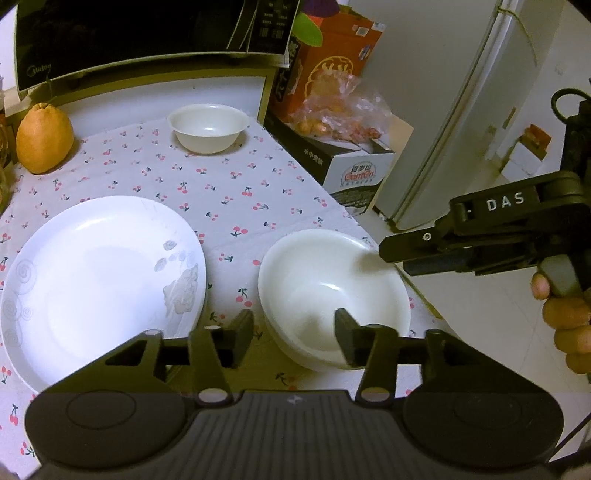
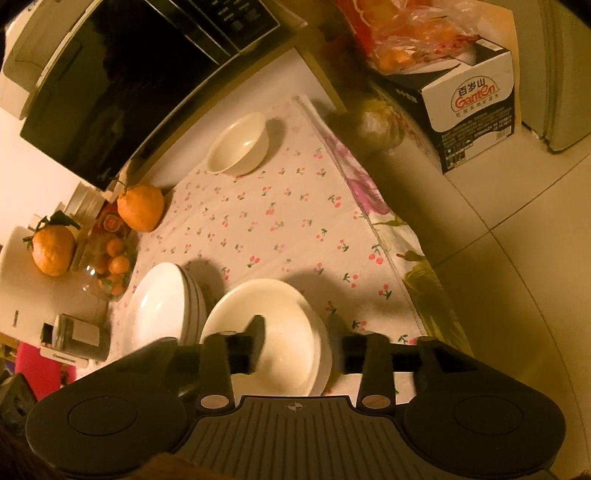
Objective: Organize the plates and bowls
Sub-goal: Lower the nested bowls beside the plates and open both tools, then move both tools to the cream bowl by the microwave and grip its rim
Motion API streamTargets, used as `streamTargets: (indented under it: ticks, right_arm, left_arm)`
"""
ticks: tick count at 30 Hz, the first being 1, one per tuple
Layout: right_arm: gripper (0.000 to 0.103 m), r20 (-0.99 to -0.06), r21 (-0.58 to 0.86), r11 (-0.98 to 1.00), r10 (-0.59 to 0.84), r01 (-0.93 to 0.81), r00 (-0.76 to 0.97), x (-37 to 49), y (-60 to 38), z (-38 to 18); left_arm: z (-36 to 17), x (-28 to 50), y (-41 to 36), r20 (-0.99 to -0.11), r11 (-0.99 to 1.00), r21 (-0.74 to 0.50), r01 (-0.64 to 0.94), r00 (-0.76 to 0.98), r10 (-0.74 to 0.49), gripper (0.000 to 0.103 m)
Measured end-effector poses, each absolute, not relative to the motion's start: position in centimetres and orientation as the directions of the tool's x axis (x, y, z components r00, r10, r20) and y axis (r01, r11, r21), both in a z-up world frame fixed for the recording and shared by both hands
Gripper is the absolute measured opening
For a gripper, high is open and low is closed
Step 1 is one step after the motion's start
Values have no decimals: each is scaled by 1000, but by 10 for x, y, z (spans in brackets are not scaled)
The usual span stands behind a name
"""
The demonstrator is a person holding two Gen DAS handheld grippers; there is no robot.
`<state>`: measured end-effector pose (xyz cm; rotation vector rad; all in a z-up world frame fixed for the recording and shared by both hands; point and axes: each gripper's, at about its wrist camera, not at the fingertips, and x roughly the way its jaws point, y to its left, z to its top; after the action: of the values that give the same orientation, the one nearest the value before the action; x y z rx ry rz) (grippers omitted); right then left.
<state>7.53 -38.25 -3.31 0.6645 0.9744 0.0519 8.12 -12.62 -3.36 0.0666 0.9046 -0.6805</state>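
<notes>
A stack of white bowls [image 1: 325, 284] stands near the table's right edge, also in the right wrist view [image 2: 280, 325]. My left gripper [image 1: 293, 332] is open, straddling its near left rim. My right gripper [image 2: 299, 345] is open, jaws on either side of the stack's right rim; it also shows from the side in the left wrist view [image 1: 399, 254] at the bowl's far right rim. A white plate stack [image 1: 99, 280] lies to the left, also seen in the right wrist view [image 2: 162, 310]. A lone white bowl [image 1: 208, 127] sits at the back, also in the right wrist view [image 2: 238, 146].
A cherry-print cloth [image 1: 236, 192] covers the table. A large orange fruit [image 1: 44, 138] stands back left. A black microwave [image 1: 129, 33] is behind. Boxes [image 1: 351, 173] and a bag of fruit sit on the floor to the right, by a fridge [image 1: 461, 110].
</notes>
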Motion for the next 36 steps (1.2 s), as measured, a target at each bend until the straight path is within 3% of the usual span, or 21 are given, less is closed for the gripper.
streamTargets:
  ticks: [2, 7, 11, 16, 36]
  right_arm:
    - [44, -745, 546, 800, 328, 248, 581, 76, -383, -32]
    - [65, -714, 589, 768, 349, 251, 607, 75, -388, -25]
    - [74, -681, 636, 728, 374, 255, 630, 76, -396, -17]
    - [85, -665, 644, 718, 356, 263, 657, 84, -408, -10]
    - [86, -674, 684, 643, 374, 346, 638, 186, -398, -18]
  left_arm:
    - [-32, 81, -126, -739, 787, -229, 574, 423, -524, 56]
    - [-27, 80, -127, -727, 779, -237, 580, 427, -538, 74]
    - [-19, 84, -123, -717, 783, -267, 562, 427, -551, 93]
    - [-5, 96, -115, -706, 799, -316, 512, 435, -559, 98]
    - [33, 201, -114, -765, 914, -172, 368, 534, -359, 102]
